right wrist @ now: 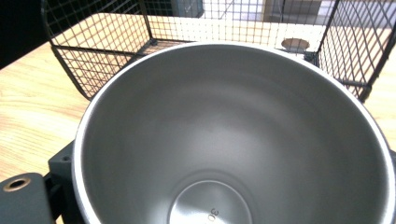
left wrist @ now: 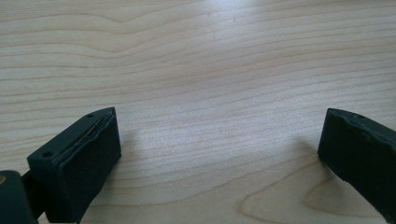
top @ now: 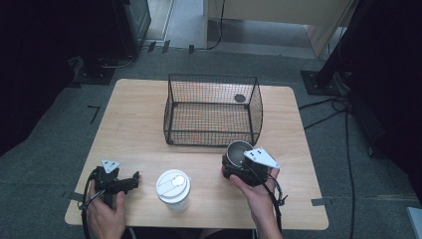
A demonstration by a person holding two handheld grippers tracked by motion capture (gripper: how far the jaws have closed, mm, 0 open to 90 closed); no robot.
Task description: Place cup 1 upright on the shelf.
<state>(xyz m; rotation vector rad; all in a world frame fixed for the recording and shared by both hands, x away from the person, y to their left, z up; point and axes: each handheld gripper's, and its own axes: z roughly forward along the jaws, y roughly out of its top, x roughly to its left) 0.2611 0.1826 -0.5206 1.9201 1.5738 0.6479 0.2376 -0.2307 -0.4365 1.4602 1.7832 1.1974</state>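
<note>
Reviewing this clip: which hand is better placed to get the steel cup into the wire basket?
Right. The right gripper is closed on the steel cup, just in front of the wire basket. The left gripper stands open over bare table, beyond the white lidded cup.

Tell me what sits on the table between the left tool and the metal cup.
In the high view, a white lidded cup stands between the left tool and the metal cup.

Silver cup gleaming grey inside, black mesh basket behind, pale wood-grain desk, white lidded tumbler out front, black claws, grey carpet all around
</note>
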